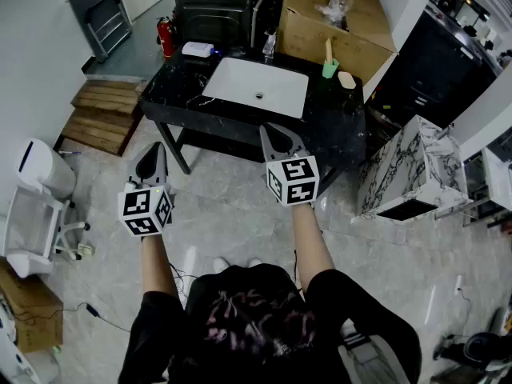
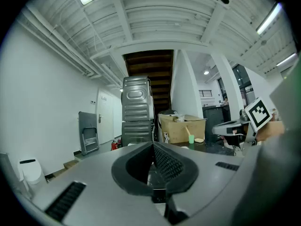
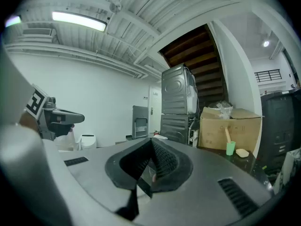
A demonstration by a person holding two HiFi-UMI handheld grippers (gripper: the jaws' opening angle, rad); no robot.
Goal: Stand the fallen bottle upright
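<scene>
A white bottle with a blue end (image 1: 198, 49) lies on its side at the back left of the black marble counter (image 1: 344, 126), left of the white sink (image 1: 258, 86). My left gripper (image 1: 157, 147) hangs over the floor in front of the counter's left end, well short of the bottle, with its jaws shut and empty (image 2: 153, 145). My right gripper (image 1: 267, 129) reaches the counter's front edge below the sink. Its jaws (image 3: 151, 141) also meet at the tips with nothing between them.
A small upright bottle (image 1: 270, 45), a green cup (image 1: 330, 68) with a brush and a soap bar (image 1: 346, 79) stand behind the sink. A cardboard box (image 1: 336, 22) is behind the counter, a marble-look cabinet (image 1: 412, 170) at right, wooden steps (image 1: 100, 114) at left.
</scene>
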